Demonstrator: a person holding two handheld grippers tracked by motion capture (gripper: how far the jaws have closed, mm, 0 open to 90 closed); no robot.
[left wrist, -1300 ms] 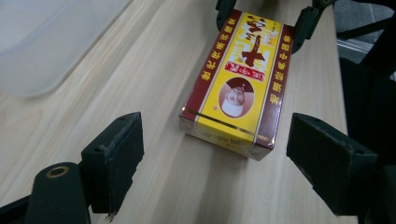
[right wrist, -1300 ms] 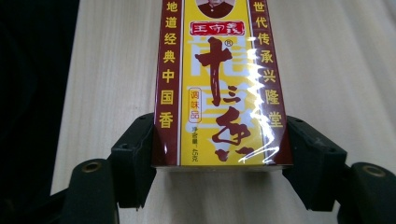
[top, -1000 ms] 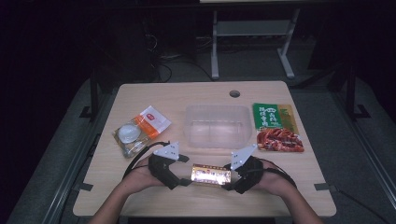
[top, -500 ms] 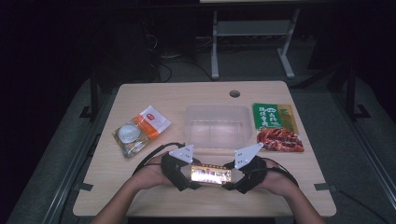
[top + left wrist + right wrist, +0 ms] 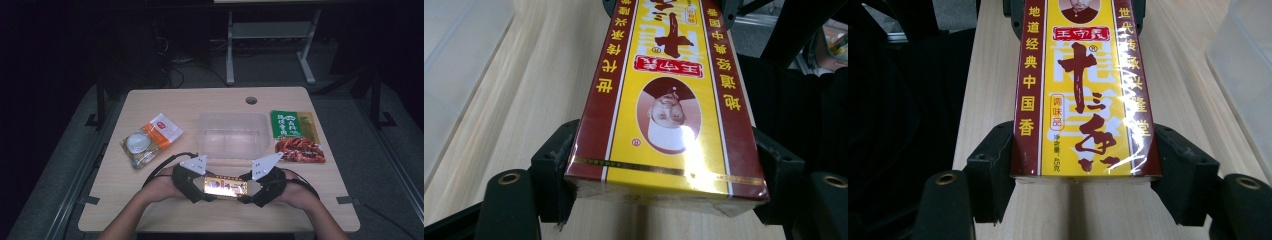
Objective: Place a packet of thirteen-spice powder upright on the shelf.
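A long yellow and dark red box [image 5: 225, 185] with Chinese print lies level near the table's front edge, held between my two grippers. My left gripper [image 5: 201, 183] is at its left end. In the left gripper view the box [image 5: 664, 100] sits between the black pads [image 5: 555, 167], which touch both its sides. These jaws have just been closing on it. My right gripper [image 5: 249, 188] is shut on the other end. In the right gripper view its pads [image 5: 993, 165] press the box [image 5: 1080, 100] from both sides.
A clear plastic container [image 5: 231, 116] stands just beyond the box. Left of it lie an orange packet [image 5: 162, 127] and a clear bag [image 5: 139, 146]. On the right are a green packet [image 5: 292, 125] and a red snack packet [image 5: 300, 149]. The table has a cable hole [image 5: 251, 100].
My left gripper has moved right onto the box's left end and its jaws have closed in on it. The right gripper and the box have stayed put.
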